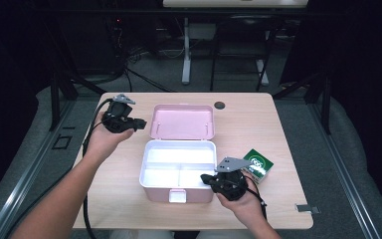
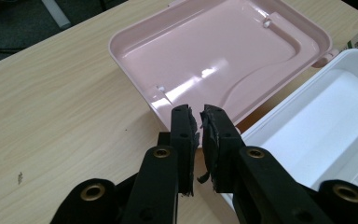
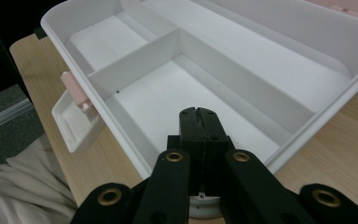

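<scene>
The right gripper [image 1: 210,179], at lower centre, jaws pressed together and empty, hovers over the open white box [image 1: 178,170]; it should part its jaws before reaching the green carton [image 1: 256,165] beside. Farther, upper left, the left gripper [image 1: 140,122] stands slightly apart beside the pink lid [image 1: 182,121].

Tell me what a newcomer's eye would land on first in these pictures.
First, the open pink box at the middle of the wooden table, its lid laid back flat and its white divided tray showing nothing inside. Next, the left gripper beside the lid's left edge and the right gripper over the box's right front corner. Last, a small green carton right of the box.
</scene>
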{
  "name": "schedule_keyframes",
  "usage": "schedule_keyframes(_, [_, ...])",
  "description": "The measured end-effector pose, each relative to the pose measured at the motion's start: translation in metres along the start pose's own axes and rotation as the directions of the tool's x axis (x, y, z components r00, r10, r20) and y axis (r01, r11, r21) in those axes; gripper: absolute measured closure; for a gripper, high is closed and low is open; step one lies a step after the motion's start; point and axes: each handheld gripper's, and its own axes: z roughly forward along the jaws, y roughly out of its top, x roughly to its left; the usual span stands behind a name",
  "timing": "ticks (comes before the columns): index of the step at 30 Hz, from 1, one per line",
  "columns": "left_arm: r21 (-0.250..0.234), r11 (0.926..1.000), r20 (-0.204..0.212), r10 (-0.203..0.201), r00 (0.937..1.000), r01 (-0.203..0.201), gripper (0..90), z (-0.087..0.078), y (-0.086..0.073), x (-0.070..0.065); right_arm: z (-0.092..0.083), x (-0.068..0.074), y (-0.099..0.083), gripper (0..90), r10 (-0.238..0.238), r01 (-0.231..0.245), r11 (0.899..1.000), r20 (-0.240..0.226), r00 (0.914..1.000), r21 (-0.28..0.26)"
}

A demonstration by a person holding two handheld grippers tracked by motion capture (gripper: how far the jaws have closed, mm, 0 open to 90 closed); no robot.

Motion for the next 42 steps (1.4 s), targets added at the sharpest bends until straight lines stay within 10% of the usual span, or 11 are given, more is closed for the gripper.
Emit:
schedule_keyframes(9, [0.015,0.9994,-0.002,0.031,0.9995,-0.031,79.9,-0.006,-0.003,0.002,0.0,0.0,0.0,90.0,0.002,-0.002,1.0,-0.001,1.0,-0.001])
schedule_keyframes(19, [0.079,0.9822,0.008,0.171,0.9853,-0.171,72.4,-0.014,0.003,-0.007,-0.002,0.001,0.002,87.8,0.002,-0.002,1.0,0.002,1.0,-0.018])
schedule_keyframes(25, [0.121,0.9588,0.025,0.256,0.9664,-0.257,68.4,-0.016,0.006,-0.018,-0.012,-0.001,0.005,86.2,0.008,-0.008,0.999,0.016,0.9998,-0.048])
schedule_keyframes(42, [0.222,0.8639,0.106,0.44,0.892,-0.452,65.5,-0.009,0.018,-0.057,-0.032,-0.021,0.004,80.6,0.066,-0.061,0.994,0.056,0.9962,-0.09])
